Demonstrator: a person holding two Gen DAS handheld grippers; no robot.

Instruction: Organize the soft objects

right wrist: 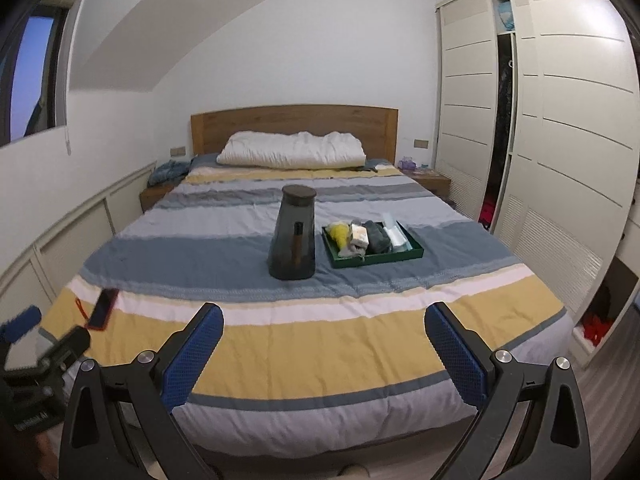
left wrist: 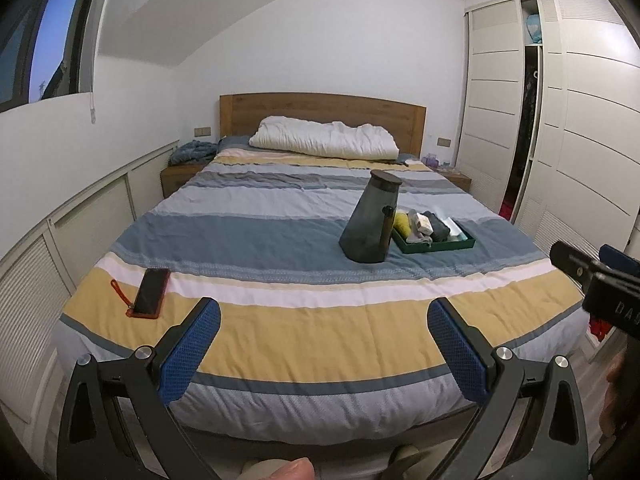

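Both views look from the foot of a bed (left wrist: 280,220) with a striped cover in blue, grey, white and yellow bands.

Left tool (left wrist: 324,320): jaws spread wide, blue pads apart, nothing between them; it hangs over the yellow band at the foot end. Right tool (right wrist: 324,320): same state, wide open and empty, over the same band.

Soft objects: grouped in a green tray (right wrist: 416,250) lying on the blue band, right of centre. In the tray, a yellow fluffy item (right wrist: 340,234), a small pale box (right wrist: 359,236), a dark grey rolled cloth (right wrist: 378,236) and a pale folded piece (right wrist: 396,234). Finer detail too small to tell.

Just left of the tray stands a dark, cone-shaped jug (right wrist: 292,236) with a round lid, upright, between the tools and the pillow end. A phone (left wrist: 151,293) in a red case with an orange strap lies on the near left corner, well apart from the tray.

Surroundings: white pillow (left wrist: 324,140) against a wooden headboard (left wrist: 320,110); a bedside stand (left wrist: 178,176) with a blue cloth heap on it; a white wardrobe (right wrist: 560,120) on the right, one door ajar; a window (left wrist: 52,40) upper left.

Writing: pale letters "DA" show on the right tool's black body at the left view's edge, cut off. Small print on the left tool's body in the right view is unreadable.
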